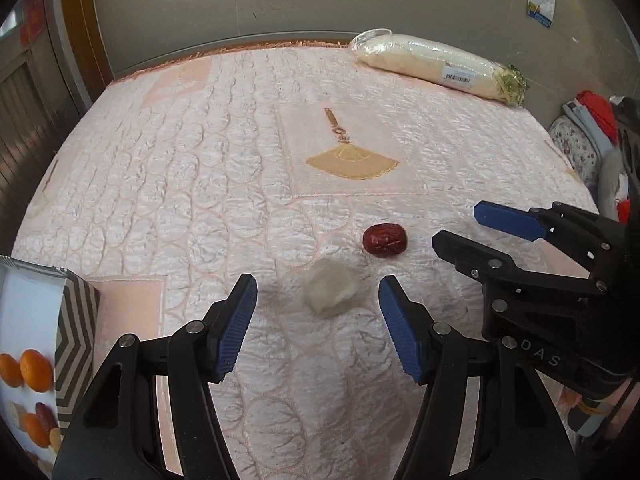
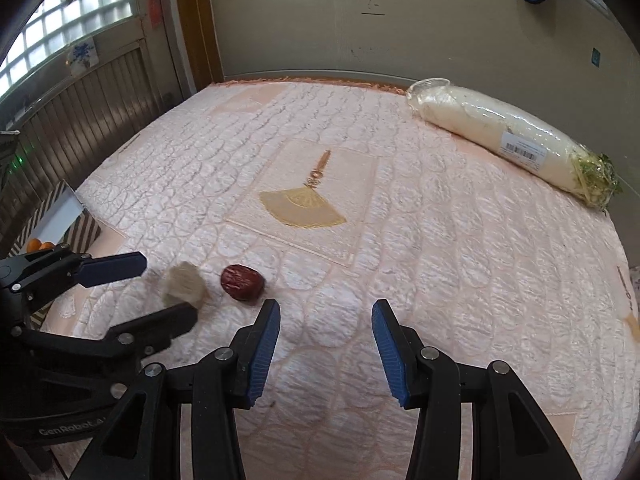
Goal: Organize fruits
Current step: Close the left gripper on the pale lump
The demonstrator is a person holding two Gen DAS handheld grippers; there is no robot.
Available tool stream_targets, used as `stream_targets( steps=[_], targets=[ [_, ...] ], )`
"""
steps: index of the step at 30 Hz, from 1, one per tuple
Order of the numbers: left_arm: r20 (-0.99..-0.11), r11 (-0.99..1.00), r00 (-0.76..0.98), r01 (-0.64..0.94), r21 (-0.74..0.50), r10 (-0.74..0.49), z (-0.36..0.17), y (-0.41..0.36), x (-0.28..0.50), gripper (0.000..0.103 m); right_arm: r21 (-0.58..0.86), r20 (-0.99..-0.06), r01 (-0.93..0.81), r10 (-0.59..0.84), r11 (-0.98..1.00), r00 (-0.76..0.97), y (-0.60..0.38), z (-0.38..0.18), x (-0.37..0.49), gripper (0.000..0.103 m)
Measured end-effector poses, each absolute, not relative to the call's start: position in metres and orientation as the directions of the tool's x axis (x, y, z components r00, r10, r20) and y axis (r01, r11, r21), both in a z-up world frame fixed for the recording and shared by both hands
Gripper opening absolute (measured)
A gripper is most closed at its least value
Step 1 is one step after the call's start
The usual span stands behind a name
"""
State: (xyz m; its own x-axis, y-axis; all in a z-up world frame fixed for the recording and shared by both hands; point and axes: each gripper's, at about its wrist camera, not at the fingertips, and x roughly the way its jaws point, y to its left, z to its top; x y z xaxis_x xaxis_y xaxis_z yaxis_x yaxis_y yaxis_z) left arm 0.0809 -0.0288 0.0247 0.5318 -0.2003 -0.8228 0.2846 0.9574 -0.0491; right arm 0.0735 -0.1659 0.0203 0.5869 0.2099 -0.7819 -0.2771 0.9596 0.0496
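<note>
Two grippers above a red date and a pale lump on a pink cloth

The left gripper [image 1: 318,322] with black arms and blue ribbed pads has its fingers apart, and nothing is clamped between them. Just ahead of its tips, between the two pads, a pale whitish faceted lump [image 1: 330,288] lies on the pink quilted satin tablecloth [image 1: 200,168]; it is blurred in both views, so I cannot tell what it is. The pads do not touch it. Just beside the lump, a little farther away, lies a wrinkled dark red dried date [image 1: 385,240].

The right gripper [image 2: 326,346] also has its fingers apart with only bare cloth between them. The date is near its left pad, but apart from it.

At the left edge, a cardboard box with a brown zigzag pattern [image 1: 76,332] is cut off by the frame. Inside it, small orange round fruits [image 1: 26,370] are visible, and some darker pieces too small to name.

At the far right corner of the cloth lies a long white radish wrapped in clear plastic with a barcode label [image 2: 508,140]. An embroidered golden fan motif [image 1: 352,162] marks the middle of the cloth
</note>
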Motion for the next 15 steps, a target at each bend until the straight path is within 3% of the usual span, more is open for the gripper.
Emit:
stream_targets(
  steps=[7,9,11,15],
  targets=[
    [-0.838,0.965,0.513,0.257,-0.054,-0.184,0.015,-0.030,0.090,0.064,0.087,-0.777,-0.268,0.233,0.960,0.584,-0.172,0.020,0.075,0.046],
    [-0.833,0.970,0.532,0.240,-0.023,-0.151,0.015,-0.028,0.089,0.053,0.072,-0.779,-0.268,0.222,0.961,0.587,-0.169,0.020,0.075,0.046],
    [-0.828,0.975,0.547,0.222,0.006,-0.119,0.016,-0.024,0.088,0.029,0.094,-0.776,-0.277,0.244,0.956,0.581,-0.167,0.020,0.076,0.046],
    [-0.832,0.983,0.544,0.182,-0.013,-0.112,0.017,-0.008,0.088,0.028,0.125,-0.775,-0.288,0.275,0.950,0.569,-0.160,0.020,0.079,0.046]
  ],
)
